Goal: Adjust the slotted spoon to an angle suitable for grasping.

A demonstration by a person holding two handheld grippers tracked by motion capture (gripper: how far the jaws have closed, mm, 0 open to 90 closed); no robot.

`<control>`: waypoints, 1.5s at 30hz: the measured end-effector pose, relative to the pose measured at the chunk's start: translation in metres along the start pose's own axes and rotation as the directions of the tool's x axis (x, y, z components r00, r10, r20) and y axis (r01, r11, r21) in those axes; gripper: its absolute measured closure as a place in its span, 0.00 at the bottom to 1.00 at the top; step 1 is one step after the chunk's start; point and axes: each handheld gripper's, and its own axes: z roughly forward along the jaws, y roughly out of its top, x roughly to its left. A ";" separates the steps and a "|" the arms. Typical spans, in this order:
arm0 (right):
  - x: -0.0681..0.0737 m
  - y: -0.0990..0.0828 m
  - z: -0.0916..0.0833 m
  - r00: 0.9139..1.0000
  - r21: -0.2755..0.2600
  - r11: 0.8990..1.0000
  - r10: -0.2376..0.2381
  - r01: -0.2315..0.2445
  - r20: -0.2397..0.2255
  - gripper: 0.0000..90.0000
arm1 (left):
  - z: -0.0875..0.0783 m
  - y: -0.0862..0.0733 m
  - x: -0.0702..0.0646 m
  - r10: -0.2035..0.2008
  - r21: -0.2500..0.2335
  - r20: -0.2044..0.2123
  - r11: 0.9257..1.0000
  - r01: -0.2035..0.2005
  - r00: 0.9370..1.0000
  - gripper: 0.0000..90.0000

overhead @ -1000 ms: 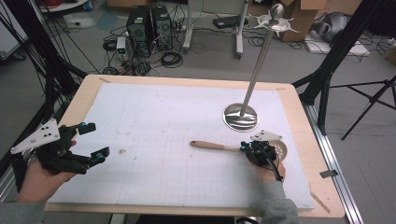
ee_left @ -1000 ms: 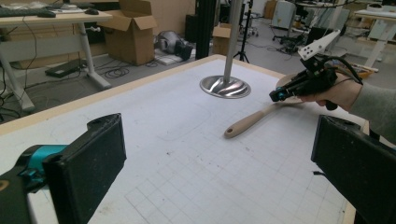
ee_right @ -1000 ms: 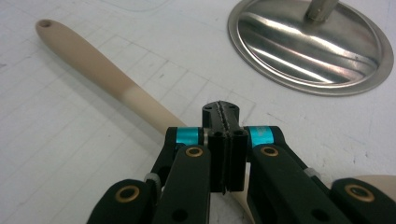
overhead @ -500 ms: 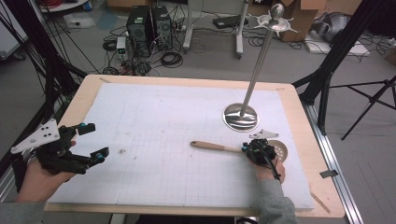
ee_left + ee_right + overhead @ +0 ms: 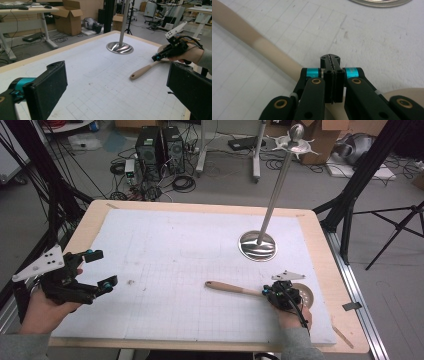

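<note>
Right gripper [image 5: 272, 296] shifted; fingers pinch spoon [image 5: 262, 47].

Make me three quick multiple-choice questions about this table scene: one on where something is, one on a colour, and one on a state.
1. Where does the metal stand's round base sit?
A. at the table's near left corner
B. on the white mat, beyond the wooden-handled utensil
C. on the floor

2. What colour are the bands near the right gripper jaws?
A. teal
B. red
C. yellow

3. How do the left gripper jaws stand?
A. shut on the handle
B. shut on nothing
C. wide apart with nothing between them

Answers:
1 B: the high view shows the base on the mat, farther from the person than the utensil.
2 A: the right gripper view shows teal bands.
3 C: the left gripper view shows bare mat between the two jaws.
</note>
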 end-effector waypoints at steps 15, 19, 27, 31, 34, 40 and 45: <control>0.049 0.019 -0.004 0.961 -0.157 0.973 -0.199 0.170 -0.193 1.00 | 0.008 0.001 -0.002 0.005 0.010 0.011 1.000 -0.005 1.000 0.04; 0.067 0.028 0.004 0.939 -0.166 0.964 -0.246 0.210 -0.242 1.00 | 0.005 0.001 -0.003 0.008 0.009 0.007 1.000 -0.008 1.000 0.04; 0.091 0.036 0.020 0.881 -0.146 0.941 -0.337 0.304 -0.332 1.00 | -0.004 -0.003 -0.001 0.002 0.012 -0.015 1.000 -0.002 1.000 0.04; 0.095 0.038 0.031 0.877 -0.117 0.935 -0.354 0.334 -0.326 1.00 | -0.009 -0.003 -0.002 0.003 0.010 -0.024 1.000 -0.003 1.000 0.04; 0.096 0.040 0.037 0.874 -0.106 0.930 -0.366 0.351 -0.319 1.00 | -0.012 -0.004 -0.002 -0.001 0.009 -0.032 1.000 0.001 0.999 0.04; 0.094 0.046 0.049 0.876 -0.118 0.929 -0.370 0.351 -0.310 1.00 | -0.017 -0.007 -0.002 -0.005 0.014 -0.045 1.000 0.006 0.999 0.04; 0.089 0.053 0.057 0.894 -0.125 0.937 -0.348 0.325 -0.284 1.00 | -0.023 -0.009 -0.002 -0.006 0.019 -0.057 1.000 0.008 0.998 0.04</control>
